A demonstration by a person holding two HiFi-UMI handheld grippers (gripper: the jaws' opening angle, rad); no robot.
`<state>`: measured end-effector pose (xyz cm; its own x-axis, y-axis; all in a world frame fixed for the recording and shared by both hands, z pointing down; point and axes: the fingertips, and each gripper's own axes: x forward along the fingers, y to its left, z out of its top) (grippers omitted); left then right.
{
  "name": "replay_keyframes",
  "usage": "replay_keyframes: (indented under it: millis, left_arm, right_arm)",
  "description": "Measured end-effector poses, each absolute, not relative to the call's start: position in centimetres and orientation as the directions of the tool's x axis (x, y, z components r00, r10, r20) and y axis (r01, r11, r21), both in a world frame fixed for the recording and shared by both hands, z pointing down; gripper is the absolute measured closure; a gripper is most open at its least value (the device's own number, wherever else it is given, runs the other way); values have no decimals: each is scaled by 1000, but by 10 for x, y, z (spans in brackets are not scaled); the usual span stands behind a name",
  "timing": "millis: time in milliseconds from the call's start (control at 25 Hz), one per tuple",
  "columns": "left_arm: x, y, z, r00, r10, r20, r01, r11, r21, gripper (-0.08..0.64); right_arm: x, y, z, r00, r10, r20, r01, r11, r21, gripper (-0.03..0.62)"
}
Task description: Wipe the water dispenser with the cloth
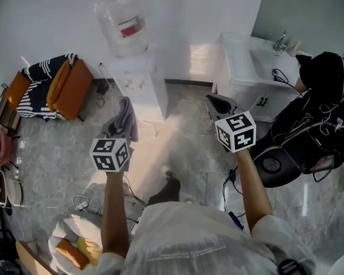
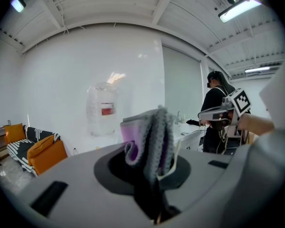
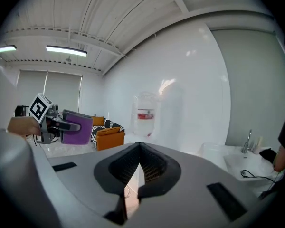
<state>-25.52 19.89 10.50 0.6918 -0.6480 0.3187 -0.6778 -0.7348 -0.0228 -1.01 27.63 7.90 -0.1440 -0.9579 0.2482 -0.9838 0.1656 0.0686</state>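
The white water dispenser point(image 1: 139, 80) stands against the far wall with a clear bottle point(image 1: 123, 22) on top. It also shows as a pale shape in the left gripper view point(image 2: 102, 109) and the right gripper view point(image 3: 146, 114). My left gripper point(image 1: 118, 132) is shut on a grey and purple cloth point(image 1: 125, 118), which hangs folded between the jaws point(image 2: 149, 137). It is held in the air short of the dispenser's front. My right gripper point(image 1: 217, 102) is raised further right, with its jaws shut point(image 3: 139, 148) and nothing between them. From there the cloth point(image 3: 77, 128) is seen at the left.
An orange sofa with a striped cushion point(image 1: 62, 87) sits at the left wall. A white counter with a sink point(image 1: 264, 67) stands at the right, and a person in black point(image 1: 321, 113) leans at it. Cables point(image 1: 83, 202) lie on the floor near my feet.
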Motion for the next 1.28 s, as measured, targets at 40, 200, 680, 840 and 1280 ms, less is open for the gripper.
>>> replay_keyframes:
  millis: [40, 200, 680, 840, 1280]
  left_arm:
    - [-250, 190, 109, 696, -642, 321, -674, -739, -16, 494]
    - [-224, 151, 122, 717, -616, 326, -657, -754, 18, 494]
    - [-187, 3, 148, 724, -571, 387, -636, -769, 54, 494]
    - [-184, -35, 167, 716, -548, 432, -629, -775, 61, 494]
    - [-125, -89, 246, 655, -502, 565, -595, -804, -24, 494]
  right_arm:
    - [-5, 270, 83, -137, -957, 257, -985, 160, 70, 581]
    - [18, 241, 90, -114, -949, 293, -990, 134, 49, 581]
    - [43, 103, 107, -98, -917, 386, -988, 136, 73, 581]
    - [45, 66, 119, -99, -906, 412, -988, 138, 65, 581]
    - [75, 17, 170, -128, -861, 492, -989, 148, 1, 581]
